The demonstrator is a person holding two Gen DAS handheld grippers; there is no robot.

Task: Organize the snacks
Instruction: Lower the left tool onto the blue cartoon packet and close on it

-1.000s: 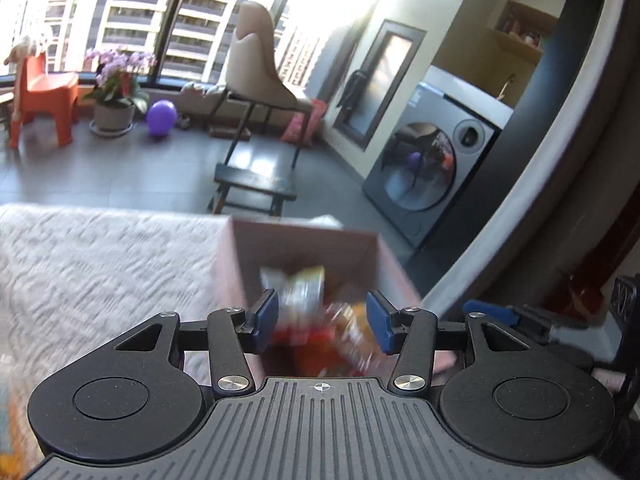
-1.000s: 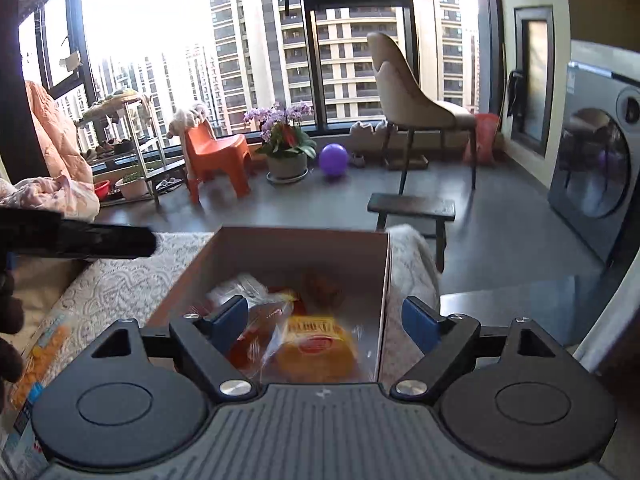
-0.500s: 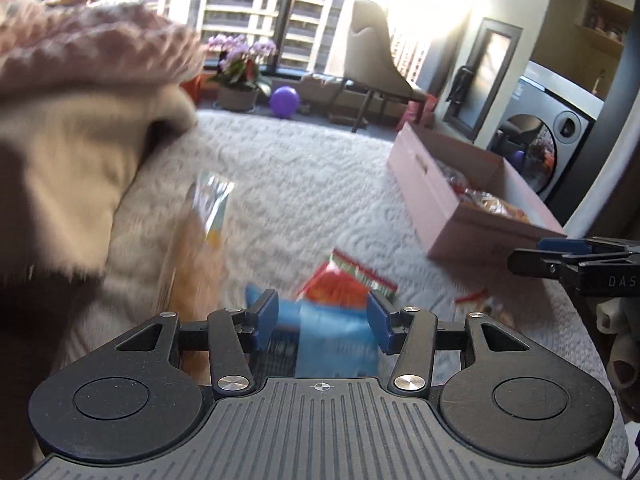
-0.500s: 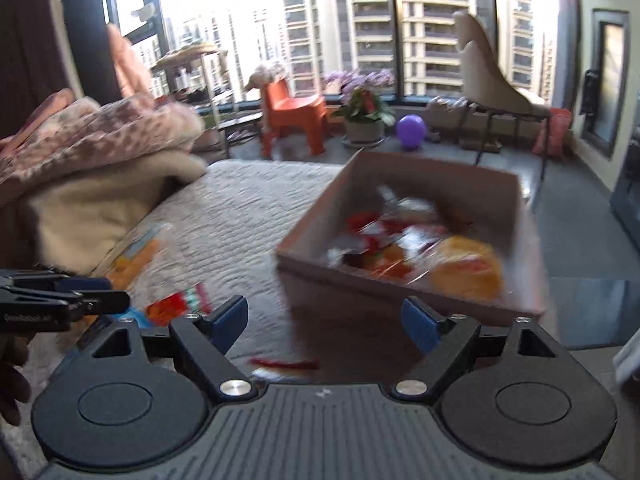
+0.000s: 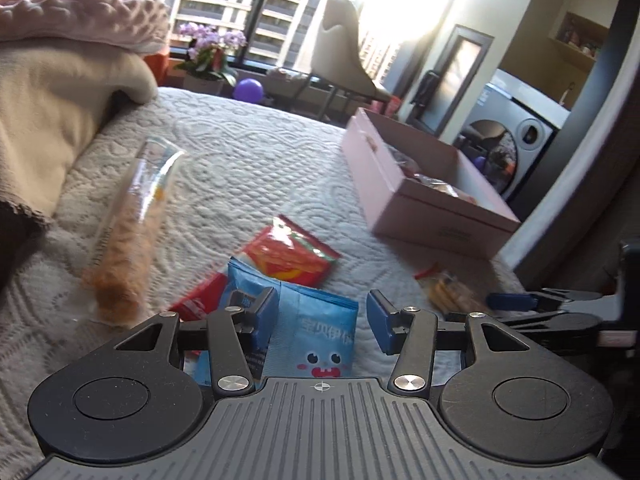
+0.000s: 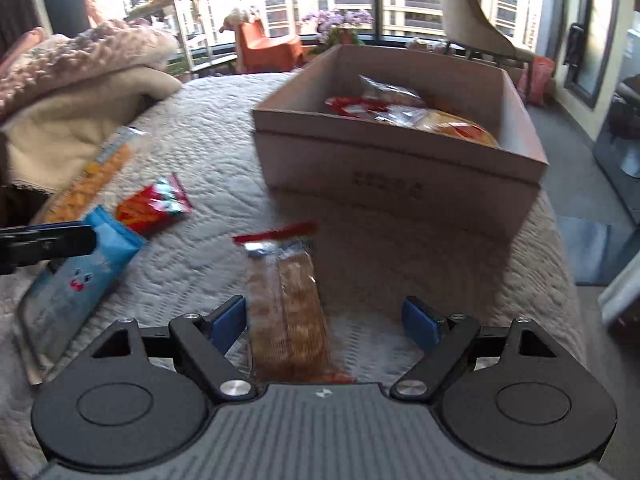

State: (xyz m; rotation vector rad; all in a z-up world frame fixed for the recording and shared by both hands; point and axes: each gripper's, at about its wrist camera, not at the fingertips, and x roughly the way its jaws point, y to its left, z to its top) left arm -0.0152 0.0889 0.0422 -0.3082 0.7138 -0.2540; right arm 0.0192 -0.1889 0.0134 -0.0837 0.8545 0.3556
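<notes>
The snacks that are not yet sorted lie loose on the white quilted bed cover [image 5: 248, 168]. The blue packet [image 5: 320, 336] with a cartoon face is the nearest one on the left side, and the left gripper [image 5: 322, 314] hangs just over it with its jaws half apart, one on each side of the packet's top, not pressing on it. On the right, a clear pack of brown biscuits [image 6: 288, 304] with a red strip at its far end lies between the wide-open jaws of the right gripper [image 6: 326, 318], also not gripped. A red packet [image 5: 292, 256] lies just behind the blue one, and a long clear bag of orange snacks [image 5: 128, 240] is further left, beside the folded blankets [image 5: 60, 120]. The pink cardboard box [image 6: 400, 168] stands at the far right of the bed, and some packets are already inside.

I judge the step to be the reach for the next two items. The next move needs both grippers to go lower and close on the packets, then a carry to the box.
</notes>
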